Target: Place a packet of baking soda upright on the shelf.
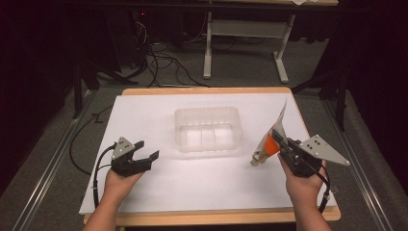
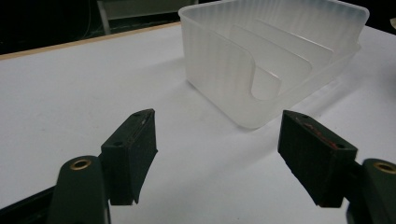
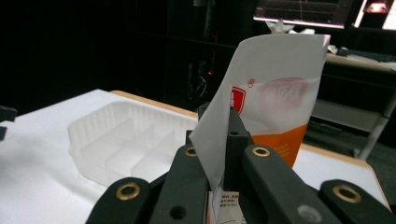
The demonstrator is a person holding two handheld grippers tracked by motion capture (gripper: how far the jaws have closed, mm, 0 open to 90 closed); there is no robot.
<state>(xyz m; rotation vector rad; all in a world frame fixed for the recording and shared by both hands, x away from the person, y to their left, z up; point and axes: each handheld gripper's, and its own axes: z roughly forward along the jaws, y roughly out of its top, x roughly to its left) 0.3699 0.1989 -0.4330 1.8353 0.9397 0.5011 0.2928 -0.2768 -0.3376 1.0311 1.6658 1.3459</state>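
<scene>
We hold the right gripper (image 1: 284,143) at the right side of the desk (image 1: 144,120), its jaws pinching a white and orange tube (image 1: 270,139) near the flat crimped end. The tube hangs tilted in the air, its cap end pointing down and toward the middle, just above the white surface, its flat end standing up. In the right gripper view the tube (image 3: 275,107) rises between the jaws. A clear plastic tray (image 1: 208,128) with inner dividers sits at the centre of the desk, apart from the tube. Our left gripper (image 1: 146,156) rests low at the left, jaws spread with nothing between them, pointing toward the tray (image 2: 261,60).
</scene>
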